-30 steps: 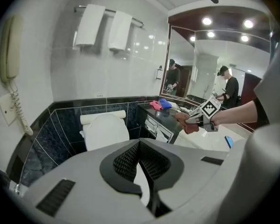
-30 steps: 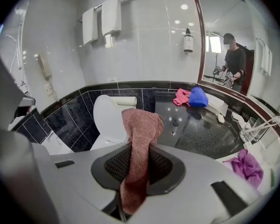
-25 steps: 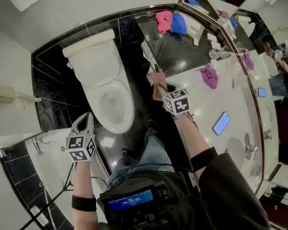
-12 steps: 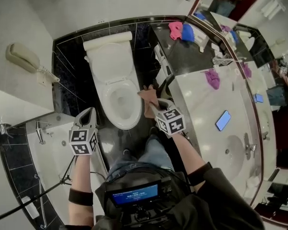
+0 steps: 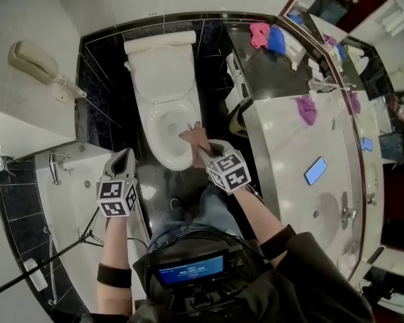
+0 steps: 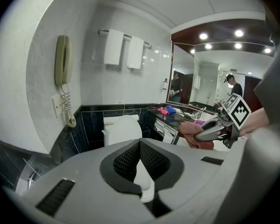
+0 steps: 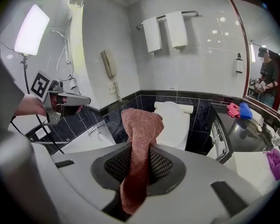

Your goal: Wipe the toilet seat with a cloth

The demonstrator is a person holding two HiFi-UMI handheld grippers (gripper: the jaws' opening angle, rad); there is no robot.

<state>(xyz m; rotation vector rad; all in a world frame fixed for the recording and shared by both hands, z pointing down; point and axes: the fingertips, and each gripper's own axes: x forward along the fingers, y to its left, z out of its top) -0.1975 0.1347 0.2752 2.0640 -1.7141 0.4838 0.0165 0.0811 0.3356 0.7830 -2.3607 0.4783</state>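
Black tile (image 5: 102,106) covers the floor and lower walls of a bathroom seen from a camera on a person's head. A pale stone vanity (image 5: 283,150) with a sunken basin (image 5: 326,215) fills the 3 o'clock side, and a white bathtub (image 5: 71,180) lies at 8 o'clock. The white toilet (image 5: 165,93) stands at 12 o'clock, lid up, its seat (image 5: 152,140) ringing the open bowl. The left gripper (image 5: 125,157), at 7 o'clock of the bowl and clear of it, has its jaw tips closed together on nothing. The right gripper (image 5: 200,147) reaches in from 5 o'clock, clamped on a reddish-brown cloth (image 7: 141,125), the terry pinched between its pads and standing up past the tips. From above, the cloth sits over the seat's rim at about 4 o'clock; whether it touches the seat cannot be told. Two white towels (image 7: 165,31) hang on a rail above the cistern. A cream wall telephone (image 5: 32,60) is mounted at 10 o'clock. On the dark shelf at 1 o'clock lie a pink cloth (image 5: 259,33) and a blue cloth (image 5: 277,39) side by side. A purple cloth (image 5: 306,109) rests on the vanity at 2 o'clock, with a blue-lit smartphone (image 5: 316,170) nearer the basin.
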